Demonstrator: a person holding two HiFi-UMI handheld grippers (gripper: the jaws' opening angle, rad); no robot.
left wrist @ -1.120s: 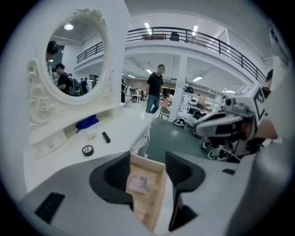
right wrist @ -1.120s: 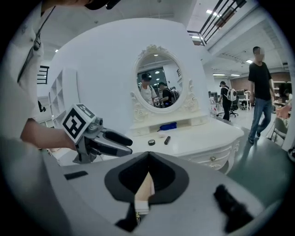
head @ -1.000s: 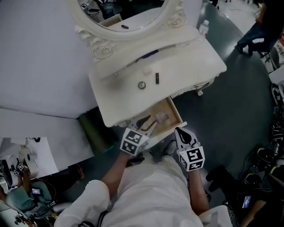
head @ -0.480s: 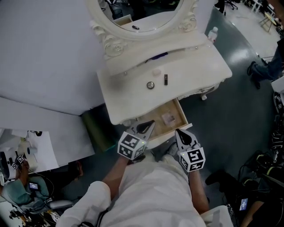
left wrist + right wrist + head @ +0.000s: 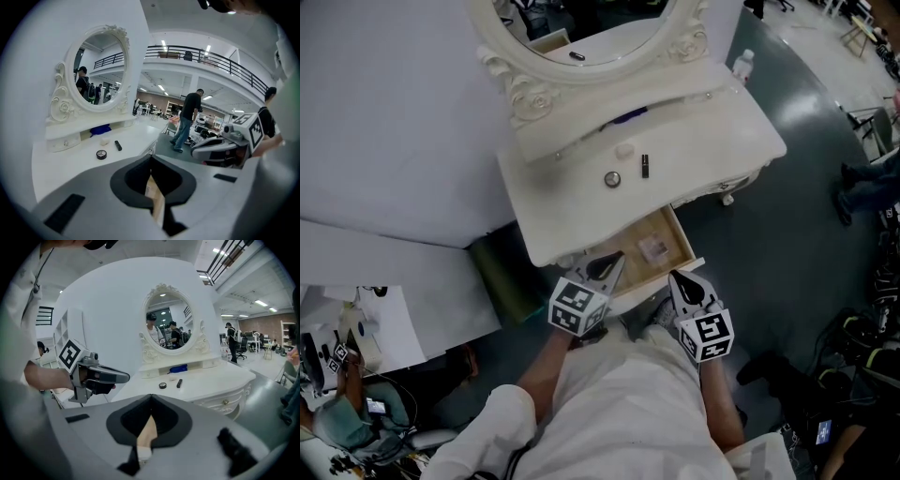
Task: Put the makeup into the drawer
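Note:
On the white vanity top (image 5: 694,159) lie a round compact (image 5: 611,179), a black lipstick tube (image 5: 645,166) and a small white piece (image 5: 624,150). The same compact (image 5: 101,154) and tube (image 5: 118,146) show in the left gripper view, and again as compact (image 5: 162,386) and tube (image 5: 179,383) in the right gripper view. The wooden drawer (image 5: 680,246) is pulled out, with a small clear item (image 5: 653,249) lying in it. My left gripper (image 5: 617,259) is shut and empty at the drawer's near left corner. My right gripper (image 5: 673,276) is shut and empty just in front of the drawer.
An oval mirror (image 5: 581,28) stands at the back of the vanity, with a blue thing (image 5: 623,117) on the shelf under it. A plastic bottle (image 5: 741,64) stands beside the vanity's right end. A white wall is to the left, and people stand on the floor to the right.
The left gripper's jaws have closed and it has drawn back a little from inside the drawer. The small clear item stays in the drawer. The right gripper has barely moved.

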